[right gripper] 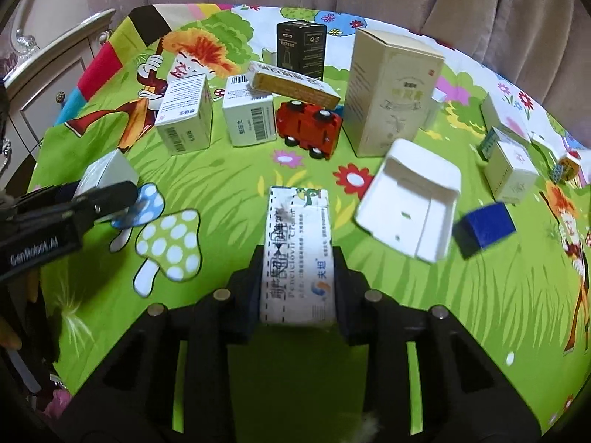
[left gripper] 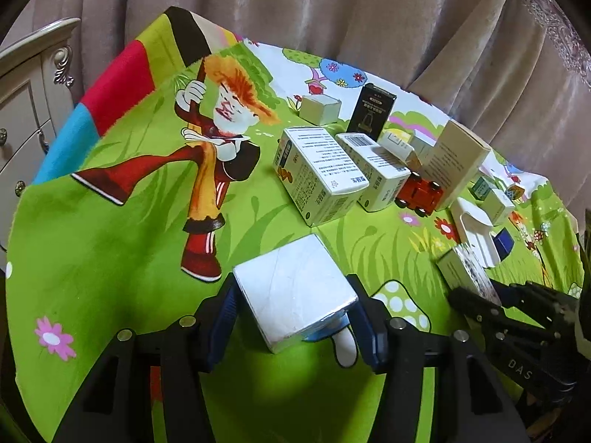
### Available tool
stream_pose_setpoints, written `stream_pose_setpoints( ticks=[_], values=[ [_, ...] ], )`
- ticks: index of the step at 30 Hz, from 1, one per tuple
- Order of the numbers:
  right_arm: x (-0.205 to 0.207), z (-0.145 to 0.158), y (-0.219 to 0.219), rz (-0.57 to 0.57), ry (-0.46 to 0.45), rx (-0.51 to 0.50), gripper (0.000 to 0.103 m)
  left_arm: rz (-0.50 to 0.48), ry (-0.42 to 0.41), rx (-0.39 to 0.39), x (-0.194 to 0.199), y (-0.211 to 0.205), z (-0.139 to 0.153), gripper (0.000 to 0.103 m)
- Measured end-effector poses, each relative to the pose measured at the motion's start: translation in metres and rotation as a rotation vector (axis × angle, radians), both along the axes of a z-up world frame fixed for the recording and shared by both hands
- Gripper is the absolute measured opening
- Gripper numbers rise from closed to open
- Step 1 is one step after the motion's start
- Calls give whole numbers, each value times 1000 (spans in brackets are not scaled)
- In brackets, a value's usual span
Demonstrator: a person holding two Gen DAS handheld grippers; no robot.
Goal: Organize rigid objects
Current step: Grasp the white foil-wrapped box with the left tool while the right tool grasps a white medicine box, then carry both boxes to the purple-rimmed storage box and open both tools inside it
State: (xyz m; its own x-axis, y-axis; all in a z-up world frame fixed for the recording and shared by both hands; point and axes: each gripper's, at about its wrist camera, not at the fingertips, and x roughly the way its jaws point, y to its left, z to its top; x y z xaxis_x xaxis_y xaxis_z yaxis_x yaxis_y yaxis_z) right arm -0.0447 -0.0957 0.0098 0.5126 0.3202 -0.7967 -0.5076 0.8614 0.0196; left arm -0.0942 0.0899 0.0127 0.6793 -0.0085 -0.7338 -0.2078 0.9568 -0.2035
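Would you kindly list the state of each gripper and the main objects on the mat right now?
left gripper: shut on silver box
right gripper: shut on cream carton
red toy car: lying on its side, wheels facing the camera
tall beige box: upright
black box: upright
yellow box: tilted, resting on other items
white tray: tipped, hollow side showing
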Motion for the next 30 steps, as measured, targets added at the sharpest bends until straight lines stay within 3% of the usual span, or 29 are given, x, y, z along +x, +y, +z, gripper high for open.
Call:
stream_pose_setpoints(
  ticks=[15,30],
  values=[
    [-62,9,-31,38,36,87,37,-104,0,58,-52,-22,7,57],
    [-122,43,-97,-41,-48,93,37,-300,-23,140,-66,-102,26,57]
  ],
)
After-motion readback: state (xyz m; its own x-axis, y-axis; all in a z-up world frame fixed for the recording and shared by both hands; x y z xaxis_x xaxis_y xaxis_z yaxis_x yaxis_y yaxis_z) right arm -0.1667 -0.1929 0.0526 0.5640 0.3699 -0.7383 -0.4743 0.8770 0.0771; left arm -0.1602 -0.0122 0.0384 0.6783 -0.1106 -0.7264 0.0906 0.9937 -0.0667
